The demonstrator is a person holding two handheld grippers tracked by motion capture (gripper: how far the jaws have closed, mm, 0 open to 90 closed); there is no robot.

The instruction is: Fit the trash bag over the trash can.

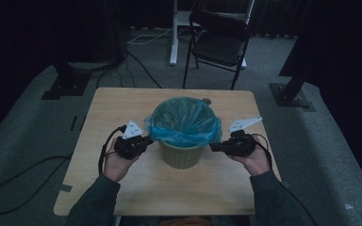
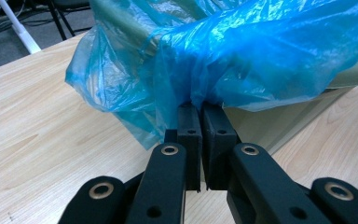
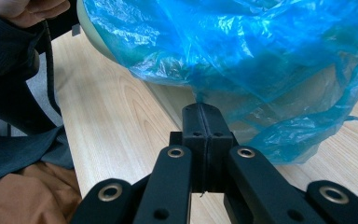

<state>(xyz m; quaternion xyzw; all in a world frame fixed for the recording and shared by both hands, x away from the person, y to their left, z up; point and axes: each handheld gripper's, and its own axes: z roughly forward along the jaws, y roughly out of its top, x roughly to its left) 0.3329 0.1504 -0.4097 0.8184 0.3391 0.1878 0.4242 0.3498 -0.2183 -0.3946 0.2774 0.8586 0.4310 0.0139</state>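
Left gripper (image 1: 143, 140) is clamped on the overhanging skirt of the blue bag (image 1: 185, 120) at the bin's left flank, its jaws closed down to a sliver with a pinch of film between them, as the left gripper view shows (image 2: 200, 109); the right gripper (image 1: 215, 147) does the same at the bin's right flank, jaws pressed flat together on a fold of the film (image 3: 200, 105). That bag lines the pale green bin (image 1: 181, 155), which stands upright near the middle of the counter (image 1: 122, 101), the film draped over the bin's rim and hanging loose down its outside. I judge the film to be very light, limp and slippery, quick to stretch or tear if tugged sharply, so the folded-over hem just below the rim, where the plastic bunches into several layers, looks like the sound place to hold (a single thin layer would probably slide out of the pads). The bin seems stiff but light enough to tip or lift along with the bag. Around the bin the counter is bare on every side, its near edge well clear of the bin; beyond the far edge, past the bin, stands a black folding chair (image 1: 219, 40)
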